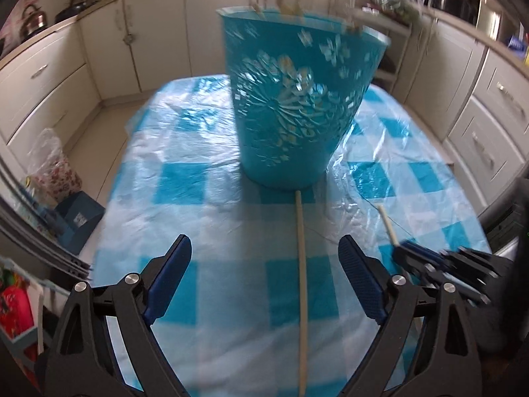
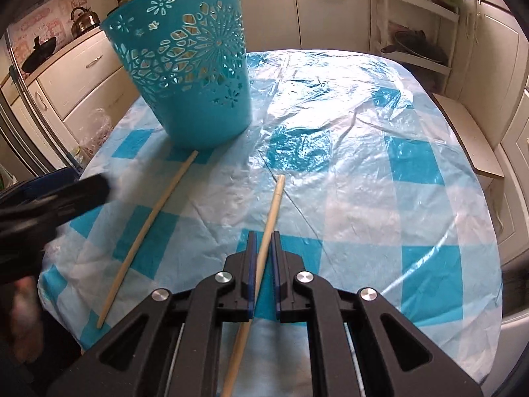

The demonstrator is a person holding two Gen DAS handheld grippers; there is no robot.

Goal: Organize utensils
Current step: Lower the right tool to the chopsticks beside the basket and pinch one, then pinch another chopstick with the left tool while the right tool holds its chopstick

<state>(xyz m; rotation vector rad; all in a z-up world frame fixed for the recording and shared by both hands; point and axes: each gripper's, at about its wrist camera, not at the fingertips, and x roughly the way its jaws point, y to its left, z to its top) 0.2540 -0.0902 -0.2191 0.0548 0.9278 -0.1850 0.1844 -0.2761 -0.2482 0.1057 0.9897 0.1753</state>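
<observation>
Kitchen table, blue-checked plastic cloth [image 2: 380,165]: right gripper [image 2: 262,235] clamped on one wooden chopstick [image 2: 269,218], pointing 12 o'clock; teal perforated plastic bin [image 2: 188,76] at 11. Left gripper [image 1: 264,248] wide, second wooden chopstick [image 1: 301,281] between fingers.

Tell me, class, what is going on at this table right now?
A person holding a claw in each hand is tidying long wooden sticks into a teal basket on the checked tablecloth. The right claw is closed on one stick. The left claw hangs open over the second stick, which lies on the cloth with its far end at the basket's base.
</observation>
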